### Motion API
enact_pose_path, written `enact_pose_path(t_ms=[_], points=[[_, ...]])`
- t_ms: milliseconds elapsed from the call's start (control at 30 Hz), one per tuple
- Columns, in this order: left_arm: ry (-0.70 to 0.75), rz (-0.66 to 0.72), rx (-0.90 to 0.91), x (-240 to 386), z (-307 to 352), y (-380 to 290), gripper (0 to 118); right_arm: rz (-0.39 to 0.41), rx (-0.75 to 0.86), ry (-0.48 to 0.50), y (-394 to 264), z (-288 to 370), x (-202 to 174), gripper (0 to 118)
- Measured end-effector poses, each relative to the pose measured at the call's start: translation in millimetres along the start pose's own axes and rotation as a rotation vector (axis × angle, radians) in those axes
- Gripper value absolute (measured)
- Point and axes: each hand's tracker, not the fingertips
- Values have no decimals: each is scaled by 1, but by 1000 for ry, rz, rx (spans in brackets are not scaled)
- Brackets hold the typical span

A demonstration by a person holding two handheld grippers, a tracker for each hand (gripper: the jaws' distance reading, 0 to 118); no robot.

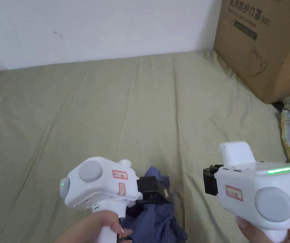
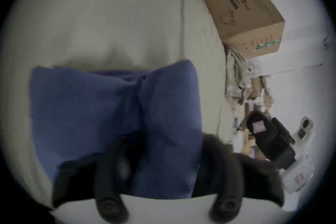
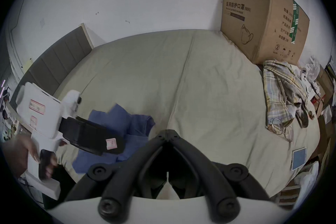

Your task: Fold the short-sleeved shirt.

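Head view first: we're over a wide olive-green bed sheet point(image 1: 134, 104), and the blue short-sleeved shirt point(image 1: 160, 221) sits bunched at its near edge, right under the left gripper point(image 1: 155, 190). It's a crumpled heap, so we judge the folding barely begun: spreading flat and every fold remain. In the left gripper view the shirt point(image 2: 112, 111) drapes over and between the jaws, and we can't tell from the blur whether they pinch it or merely sit in it. The right gripper point(image 3: 168, 132) hovers empty above bare sheet beside the shirt, jaw tips meeting. Around us: a big cardboard box point(image 1: 264, 44) at the far right corner, then a plaid shirt point(image 3: 285, 93) heaped below it at the bed's right edge. Both look well clear of the middle, so nothing blocks laying the shirt out.
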Motion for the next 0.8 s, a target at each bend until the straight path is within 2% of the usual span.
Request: enact_pose_path(t_ms=[33, 67, 100, 133, 200, 267, 300, 333, 367, 400, 433, 500, 533, 667, 800], points=[[-62, 24, -11, 0, -4, 0, 93, -5, -1, -1, 0, 2, 2, 0], [-127, 44, -15, 0, -5, 0, 111, -9, -1, -1, 0, 3, 4, 0], [-173, 38, 13, 0, -2, 0, 118, -12, 0, -4, -1, 3, 7, 0], [-180, 13, 52, 5, 5, -6, 118, -13, 3, -7, -1, 2, 8, 0], [-104, -65, 121, 9, 23, -7, 118, -23, 4, -14, -1, 0, 15, 0], [64, -183, 186, 4, 37, -6, 117, -36, 4, -8, 0, -1, 20, 0], [97, -242, 189, 8, 45, -6, 113, -39, 6, -9, 0, -1, 22, 0], [118, -286, 192, 11, 50, -7, 95, -38, 8, -14, -1, -1, 23, 0], [149, -324, 191, 15, 54, -7, 66, -37, 11, -21, -1, -1, 24, 0], [174, -363, 163, 15, 52, -7, 27, -38, 14, -24, -1, -2, 25, 0], [204, -392, 138, 19, 48, -8, 3, -41, 16, -25, -2, -2, 27, 0], [189, -418, 91, 27, 33, -11, 3, -49, 14, -22, -1, -3, 30, 0], [143, -401, 51, 31, 21, -18, 3, -52, 13, -20, -2, -4, 31, 0], [110, -362, -52, 33, -24, -21, 3, -43, 4, -22, -1, -3, 31, 0], [150, -271, -89, 9, -69, -12, 2, -47, 4, -4, 2, -6, 35, 0]])
